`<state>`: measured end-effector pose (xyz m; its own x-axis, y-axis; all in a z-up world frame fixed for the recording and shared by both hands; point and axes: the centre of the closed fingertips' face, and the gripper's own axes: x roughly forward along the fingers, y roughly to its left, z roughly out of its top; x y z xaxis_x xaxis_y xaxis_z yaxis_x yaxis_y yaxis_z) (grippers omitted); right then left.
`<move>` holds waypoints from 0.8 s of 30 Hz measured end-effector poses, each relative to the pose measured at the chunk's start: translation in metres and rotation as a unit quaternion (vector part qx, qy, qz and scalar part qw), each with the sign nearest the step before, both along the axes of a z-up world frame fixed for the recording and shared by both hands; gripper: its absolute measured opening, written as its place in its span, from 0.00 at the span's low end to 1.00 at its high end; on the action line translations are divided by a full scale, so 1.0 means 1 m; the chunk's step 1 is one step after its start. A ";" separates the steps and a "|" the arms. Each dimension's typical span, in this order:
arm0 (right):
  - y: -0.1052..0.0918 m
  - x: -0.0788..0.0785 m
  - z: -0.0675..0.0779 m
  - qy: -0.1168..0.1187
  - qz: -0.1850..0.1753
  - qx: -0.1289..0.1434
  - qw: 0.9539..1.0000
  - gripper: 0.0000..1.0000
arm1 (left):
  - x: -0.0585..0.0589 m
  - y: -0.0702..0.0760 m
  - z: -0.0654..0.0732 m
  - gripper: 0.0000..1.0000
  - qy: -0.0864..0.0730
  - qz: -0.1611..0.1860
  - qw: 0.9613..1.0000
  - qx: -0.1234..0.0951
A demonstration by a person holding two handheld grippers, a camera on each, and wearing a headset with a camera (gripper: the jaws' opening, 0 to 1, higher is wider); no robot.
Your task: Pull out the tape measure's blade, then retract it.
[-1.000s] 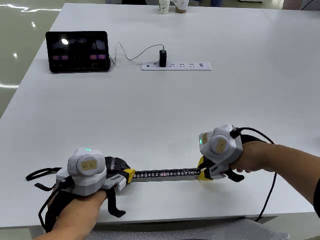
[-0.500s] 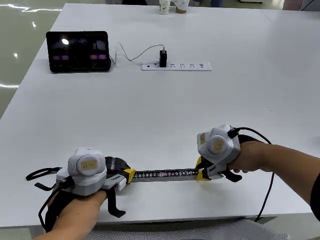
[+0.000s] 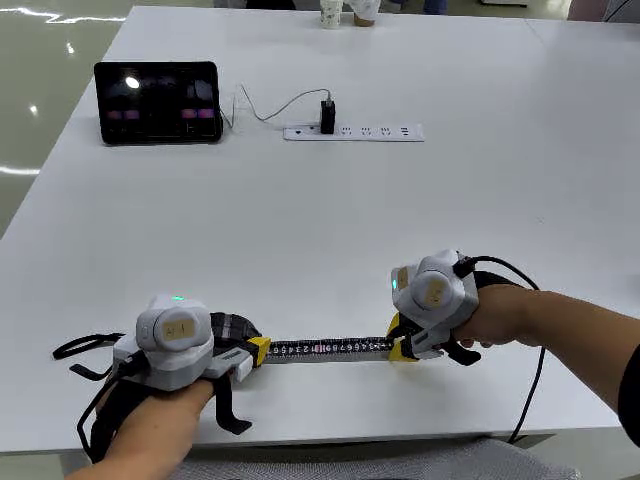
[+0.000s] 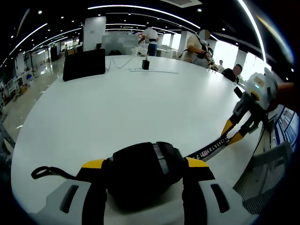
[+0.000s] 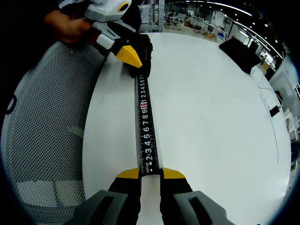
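At near edge of desk, we see left gripper clamped on black tape measure case, right gripper pinching blade tip; blade stretched straight between them. Tablet, power strip far behind.

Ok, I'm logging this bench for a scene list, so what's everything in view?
table: one, white, under everything
tablet: one, black, far left
power strip: one, white, right of the tablet
plug: one, black, in the strip's left end
cable: one, white, between plug and tablet
chair: one, grey mesh, at the near edge
tape measure case: one, black, near left
blade: one, black, white numbers, stretched between the grippers
left gripper: white, yellow tips, shut on the case
right gripper: same colours, shut on the blade's end
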<state>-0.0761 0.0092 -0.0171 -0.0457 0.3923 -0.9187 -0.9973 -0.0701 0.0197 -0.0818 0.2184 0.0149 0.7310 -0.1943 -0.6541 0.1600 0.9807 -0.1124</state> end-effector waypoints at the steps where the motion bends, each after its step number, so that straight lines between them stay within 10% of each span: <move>1: 0.001 0.000 0.000 -0.001 0.002 -0.001 1.000 0.12 | 0.000 0.000 0.000 0.60 0.000 0.000 1.000 0.000; 24: 0.011 -0.002 0.000 -0.001 0.013 0.018 1.000 0.11 | 0.000 0.000 0.000 0.60 0.000 0.000 1.000 0.000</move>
<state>-0.0784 0.0197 -0.0169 -0.0534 0.4244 -0.9039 -0.9953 -0.0960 0.0137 -0.0816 0.2186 0.0153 0.7309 -0.1947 -0.6541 0.1605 0.9806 -0.1124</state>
